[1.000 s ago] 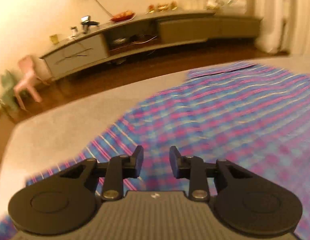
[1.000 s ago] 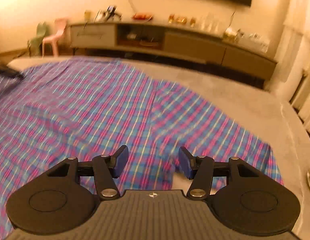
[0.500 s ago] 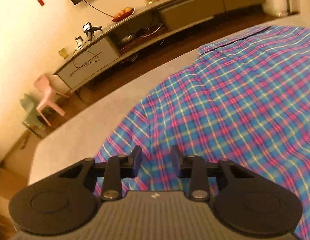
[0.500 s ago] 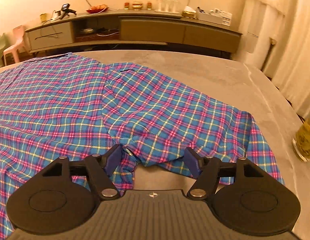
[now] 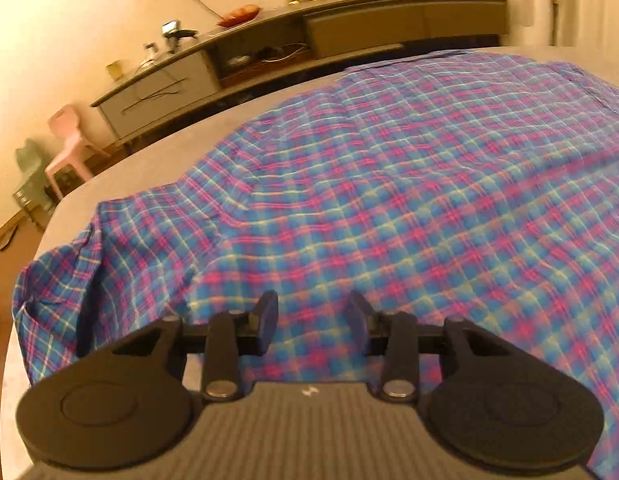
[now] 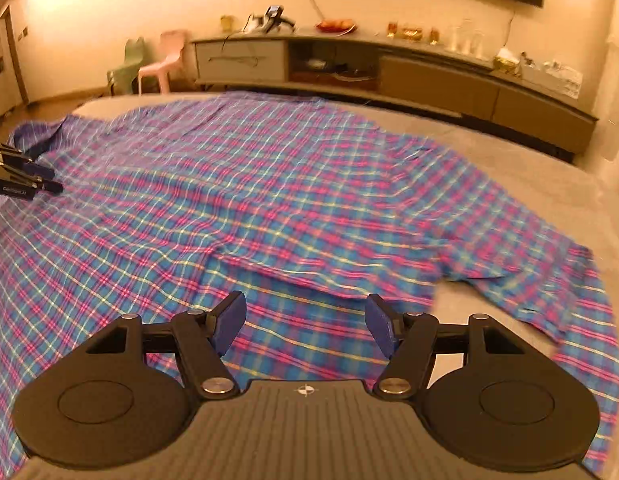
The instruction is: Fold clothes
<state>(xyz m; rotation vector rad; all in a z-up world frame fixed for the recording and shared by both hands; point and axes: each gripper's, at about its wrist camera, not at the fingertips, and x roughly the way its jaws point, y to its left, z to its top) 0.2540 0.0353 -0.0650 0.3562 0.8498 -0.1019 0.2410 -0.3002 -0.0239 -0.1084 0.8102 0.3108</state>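
A blue, pink and yellow plaid shirt (image 5: 389, 200) lies spread flat on a grey surface (image 5: 157, 160). In the left wrist view my left gripper (image 5: 312, 314) is open and empty, just above the shirt's near edge; a sleeve (image 5: 69, 280) bunches at the left. In the right wrist view my right gripper (image 6: 305, 320) is open and empty over the shirt (image 6: 229, 200), close behind a folded edge; a sleeve (image 6: 549, 288) reaches right. The left gripper's fingertips (image 6: 33, 184) show at the far left.
A long low TV cabinet (image 6: 389, 68) with small items stands along the far wall. A pink chair (image 6: 165, 60) and a green chair (image 6: 127, 64) stand at its left. Bare grey surface (image 6: 529, 168) lies to the right of the shirt.
Both grippers have shifted over the shirt and the views have swung. The left gripper's jaws stand wider apart than before. The right gripper stays open.
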